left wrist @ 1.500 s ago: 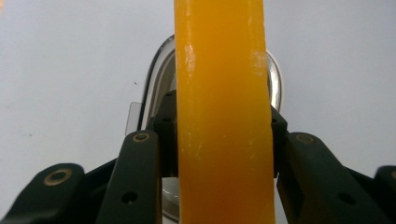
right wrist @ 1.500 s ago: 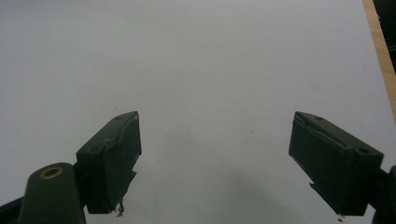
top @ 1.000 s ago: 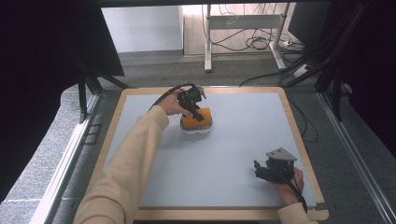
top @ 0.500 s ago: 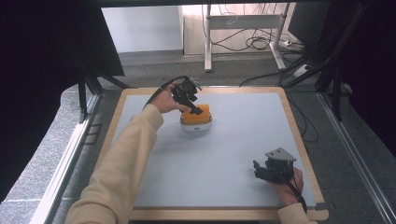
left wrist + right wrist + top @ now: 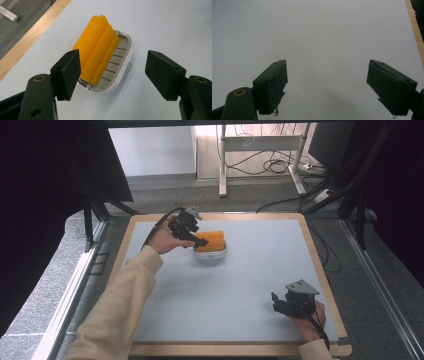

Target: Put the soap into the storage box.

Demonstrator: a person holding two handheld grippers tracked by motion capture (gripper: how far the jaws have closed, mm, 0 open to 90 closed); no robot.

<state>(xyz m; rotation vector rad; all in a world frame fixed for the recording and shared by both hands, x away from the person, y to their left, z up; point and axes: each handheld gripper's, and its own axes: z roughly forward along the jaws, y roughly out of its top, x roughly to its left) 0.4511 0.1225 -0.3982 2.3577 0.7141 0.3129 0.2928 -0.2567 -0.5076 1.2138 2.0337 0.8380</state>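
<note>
Pale table (image 5: 225, 290), cables on floor behind. Left gripper (image 5: 197, 239) now backing off the orange block (image 5: 211, 241), jaws just opening, released; right gripper (image 5: 278, 304) lying open, empty.

A tray (image 5: 210, 254) was set on the far left part of the table (image 5: 240, 285), well back from the near edge, and a ridged block (image 5: 210, 241) was laid in it, resting on the tray's slats and propped against one side. The left gripper (image 5: 200, 240) was held just left of the tray and above it, with the block seen below and between its spread jaws, not touched. The right gripper (image 5: 276, 303) was kept at the near right corner, well apart from the tray, over bare tabletop. Behind the table, a desk frame (image 5: 260, 150) and loose cables (image 5: 280, 167) were seen on the floor.
</note>
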